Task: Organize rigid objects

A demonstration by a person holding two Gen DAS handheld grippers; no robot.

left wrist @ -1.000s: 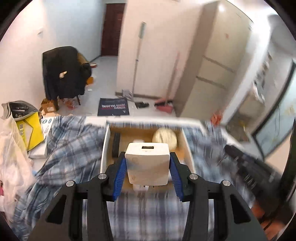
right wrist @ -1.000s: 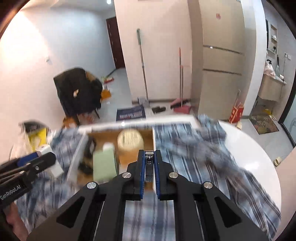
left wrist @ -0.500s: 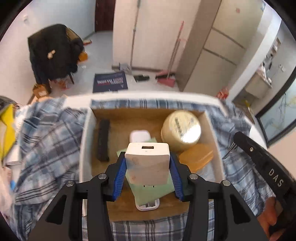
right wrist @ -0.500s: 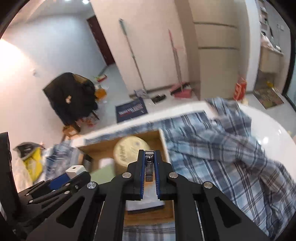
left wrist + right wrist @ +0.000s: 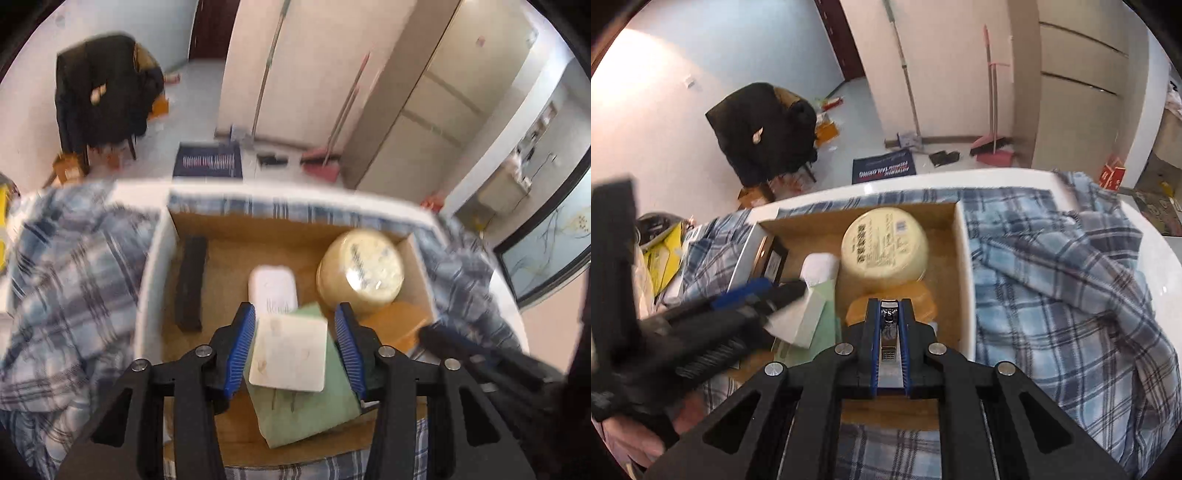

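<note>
- The white charger block (image 5: 288, 356) is seen lying flat on a pale green box (image 5: 306, 406) inside the open cardboard box (image 5: 236, 229), between the blue pads of the left gripper (image 5: 295, 347) but no longer pressed by them.
- The left gripper's jaws have just been opening; a narrow gap is visible on each side of the block, so the block is judged to be released and resting on the green box.
- The block's flat face is turned up toward the camera, and it sits directly ahead of the left fingers, slightly skewed to their line; a straight withdrawal backward and upward is judged enough to clear it.
- The right gripper (image 5: 890, 332) is clamped tight on a small metal nail clipper (image 5: 889, 334), whose long axis runs along the fingers, pointing forward and down into the box.
- Just beyond the clipper's tip, an orange lid-like piece (image 5: 892, 301) is seen, and past that a round yellow tub (image 5: 884, 245); a bare strip of box floor lies to the right of them, against the white wall.
- The right hand is the nearer one to that free strip, so the clipper's placement is judged to fall to it.
- A white case (image 5: 272, 290) and a black bar (image 5: 190, 282) occupy the left part of the box.
</note>
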